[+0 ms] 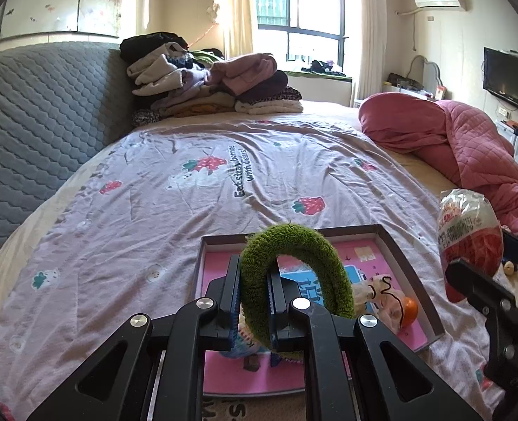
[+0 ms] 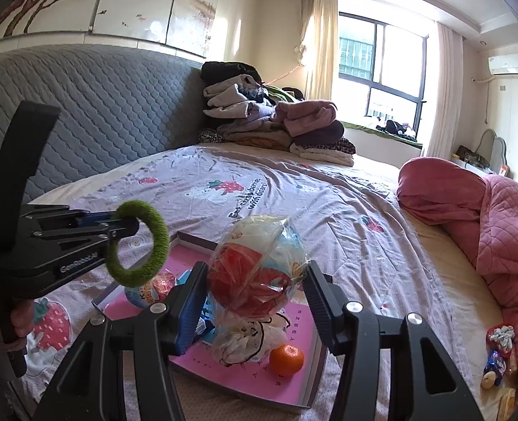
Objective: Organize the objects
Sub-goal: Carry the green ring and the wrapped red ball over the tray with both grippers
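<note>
My left gripper (image 1: 253,301) is shut on a fuzzy green ring (image 1: 294,245) and holds it upright over the near left part of a shallow box tray with a pink floor (image 1: 399,256). From the right wrist view the same ring (image 2: 160,242) hangs from the left gripper (image 2: 132,226) above the tray's far left corner (image 2: 196,242). My right gripper (image 2: 255,280) is shut on a plastic-wrapped red, white and blue ball (image 2: 255,270), lifted above the tray. In the left wrist view that ball (image 1: 469,231) and right gripper (image 1: 494,263) are at the right edge.
In the tray lie a tangerine (image 2: 286,359), a white bag with black string (image 2: 248,340) and a blue and orange packet (image 2: 150,289). A clothes pile (image 2: 276,122) sits by the grey headboard (image 2: 101,112). At right are a pink quilt (image 2: 469,203) and small packets (image 2: 497,358).
</note>
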Demonstrator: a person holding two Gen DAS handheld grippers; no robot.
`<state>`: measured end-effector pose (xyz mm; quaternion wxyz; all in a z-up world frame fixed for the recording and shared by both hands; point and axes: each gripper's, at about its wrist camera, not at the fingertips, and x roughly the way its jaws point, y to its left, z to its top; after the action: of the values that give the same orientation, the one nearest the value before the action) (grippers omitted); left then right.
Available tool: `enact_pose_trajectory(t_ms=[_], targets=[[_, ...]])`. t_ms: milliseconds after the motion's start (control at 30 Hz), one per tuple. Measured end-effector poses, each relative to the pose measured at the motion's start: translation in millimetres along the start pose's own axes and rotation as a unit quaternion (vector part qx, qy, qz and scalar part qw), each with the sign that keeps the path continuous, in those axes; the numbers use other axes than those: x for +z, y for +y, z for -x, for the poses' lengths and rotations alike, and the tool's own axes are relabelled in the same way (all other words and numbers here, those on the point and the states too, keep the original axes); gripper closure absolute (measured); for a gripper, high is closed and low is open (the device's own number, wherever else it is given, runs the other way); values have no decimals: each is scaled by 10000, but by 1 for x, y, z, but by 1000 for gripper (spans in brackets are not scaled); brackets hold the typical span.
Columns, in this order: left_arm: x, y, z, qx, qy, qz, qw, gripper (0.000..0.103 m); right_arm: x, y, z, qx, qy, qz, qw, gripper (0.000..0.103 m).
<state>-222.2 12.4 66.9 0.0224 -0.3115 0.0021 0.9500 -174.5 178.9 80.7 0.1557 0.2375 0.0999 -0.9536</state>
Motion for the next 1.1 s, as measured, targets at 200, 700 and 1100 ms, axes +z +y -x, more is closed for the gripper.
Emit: enact_pose_trajectory(t_ms=[200,700,1100], targets=[[-2,-6,-23,-35,93,-6,10000,91,-5,3,-13,17,135,51,9999,48],[-12,-15,-73,-130,466,-41,9988,91,-37,15,-49,137,734,297,9968,48],[-27,-29,-105,-200,852,-203,9960,91,-57,23,-70,235,1086,333,9933,48]])
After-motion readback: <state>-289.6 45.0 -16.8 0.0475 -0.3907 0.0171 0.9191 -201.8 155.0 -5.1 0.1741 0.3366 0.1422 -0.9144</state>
